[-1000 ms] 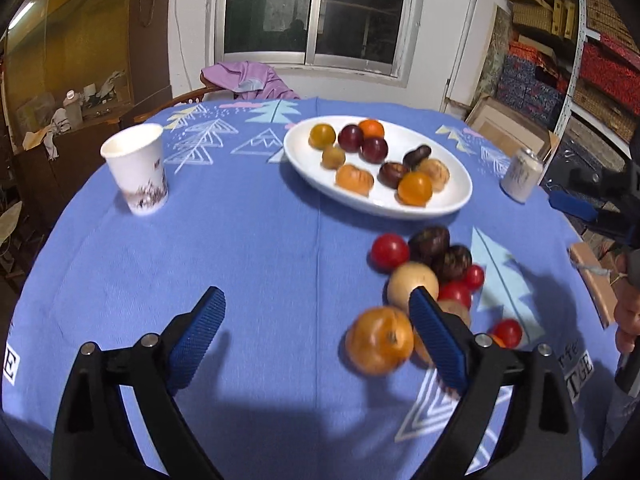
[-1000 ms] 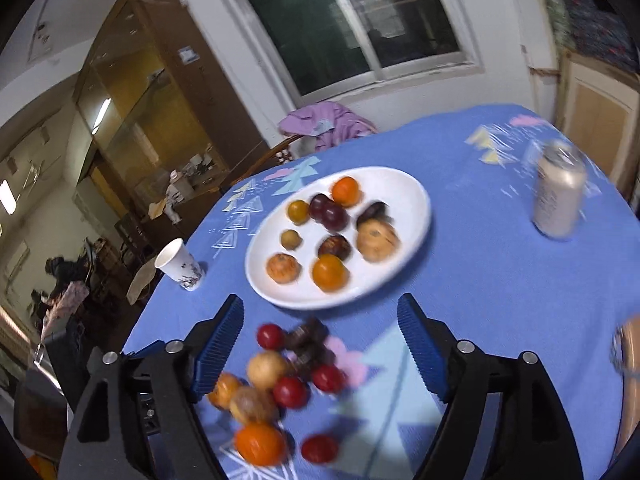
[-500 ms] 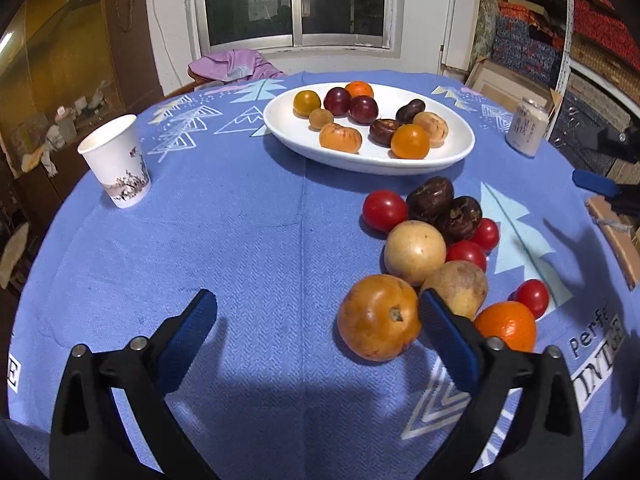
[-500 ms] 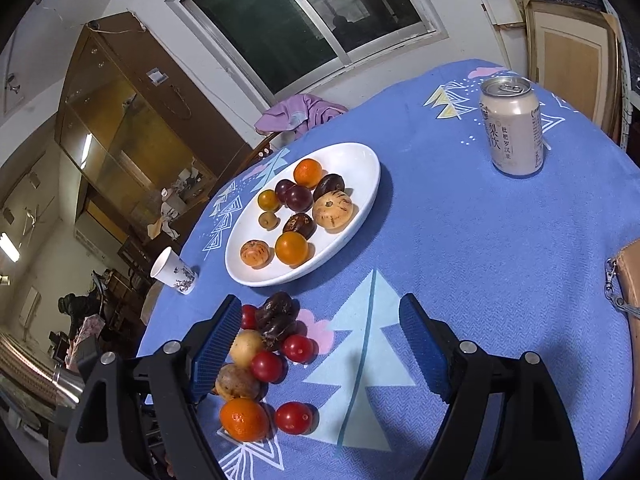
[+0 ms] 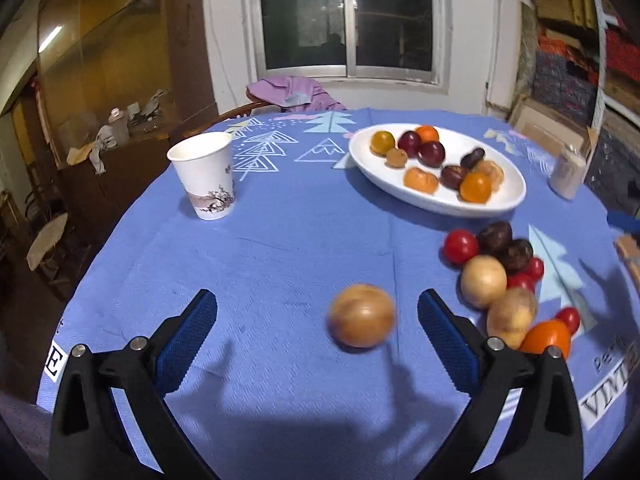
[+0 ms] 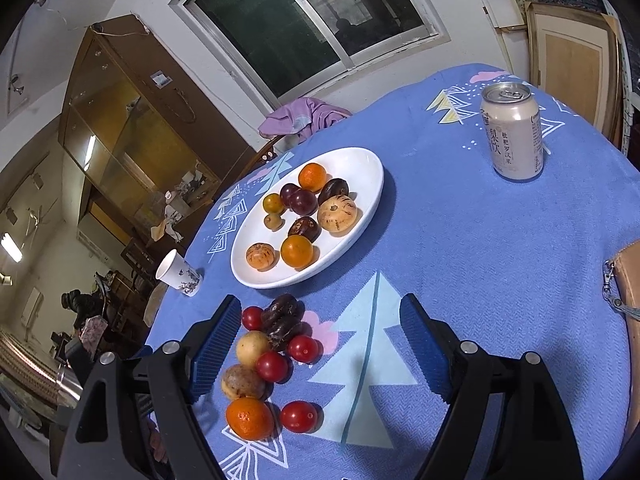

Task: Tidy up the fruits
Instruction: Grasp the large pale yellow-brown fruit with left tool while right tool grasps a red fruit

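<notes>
Holding your left gripper (image 5: 317,322) with jaws wide apart, you have the blurred tan fruit (image 5: 361,315) lying free between them on the blue cloth (image 5: 280,240). Your right gripper (image 6: 316,344) gapes too, with the fruit pile (image 6: 272,356) inside its left jaw.

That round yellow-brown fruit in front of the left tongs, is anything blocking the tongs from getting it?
Nothing visible does. The round fruit lies alone on the blue tablecloth, just ahead of the open left tongs, between the lines of the two blue pads. The fruit pile sits off to the right.
</notes>
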### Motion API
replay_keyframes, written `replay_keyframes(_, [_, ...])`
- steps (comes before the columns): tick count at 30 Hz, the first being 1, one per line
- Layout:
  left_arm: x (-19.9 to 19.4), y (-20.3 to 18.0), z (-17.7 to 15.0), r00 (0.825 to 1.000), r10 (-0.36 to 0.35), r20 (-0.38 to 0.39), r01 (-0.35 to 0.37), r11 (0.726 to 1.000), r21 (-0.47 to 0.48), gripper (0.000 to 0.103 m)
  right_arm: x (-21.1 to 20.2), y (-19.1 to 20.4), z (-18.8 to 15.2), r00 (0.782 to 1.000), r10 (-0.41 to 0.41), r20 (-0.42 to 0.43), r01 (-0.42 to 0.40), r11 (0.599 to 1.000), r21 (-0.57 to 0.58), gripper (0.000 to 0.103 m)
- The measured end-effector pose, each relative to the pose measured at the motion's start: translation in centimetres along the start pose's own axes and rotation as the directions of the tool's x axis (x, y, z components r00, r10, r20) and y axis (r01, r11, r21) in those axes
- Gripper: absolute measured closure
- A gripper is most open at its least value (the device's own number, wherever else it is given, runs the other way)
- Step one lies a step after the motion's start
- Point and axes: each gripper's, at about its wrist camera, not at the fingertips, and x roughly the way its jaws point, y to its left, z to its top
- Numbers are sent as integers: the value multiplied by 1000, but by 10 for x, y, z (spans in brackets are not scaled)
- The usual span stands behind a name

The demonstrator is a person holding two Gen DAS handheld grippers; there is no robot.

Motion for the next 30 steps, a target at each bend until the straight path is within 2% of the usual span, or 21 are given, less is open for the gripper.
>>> replay_keyframes(3, [15, -11, -9, 997, -25, -74, 28, 999, 41, 4, 0, 0, 0, 1000, 0, -2, 0, 1000, 2, 21])
replay_keyframes(8, [17, -8, -9, 995, -78, -66, 79, 997, 11, 4, 0, 3, -1, 1000, 2, -1, -2, 1000, -7, 21])
replay_keyframes(10, [17, -7, -9, 993, -104, -64, 104, 995, 4, 10, 0, 3, -2, 1000, 2, -3, -2, 1000, -7, 21])
replay_keyframes(11, [18, -8, -10, 991, -112, -68, 113, 994, 8, 20, 0, 3, -2, 1000, 3, -4, -3, 1000, -8, 21])
replay_keyframes(12, [19, -10, -10, 990, -118, -77, 120, 993, 17, 26, 0, 3, -2, 1000, 4, -6, -4, 1000, -9, 21])
replay_keyframes(19, [22, -16, -9, 988, -133, -80, 136, 990, 37, 27, 4, 11, -6, 1000, 3, -19, -4, 999, -41, 21])
replay_keyframes(21, [26, -17, -8, 985, -142, -93, 146, 989, 37, 38, 6, 13, -7, 1000, 1, -27, -2, 999, -49, 21])
replay_keyframes(23, [31, -18, -8, 981, -153, -116, 158, 987, 32, 42, 7, 15, -9, 999, -2, -32, 0, 998, -59, 21])
replay_keyframes(28, [35, -12, -7, 981, -152, -118, 154, 988, 4, 52, 12, 23, -15, 999, -6, -54, 0, 995, -104, 21])
replay_keyframes(30, [39, -10, -6, 980, -150, -131, 150, 989, -7, 58, 15, 31, -20, 997, -4, -74, -7, 990, -142, 21])
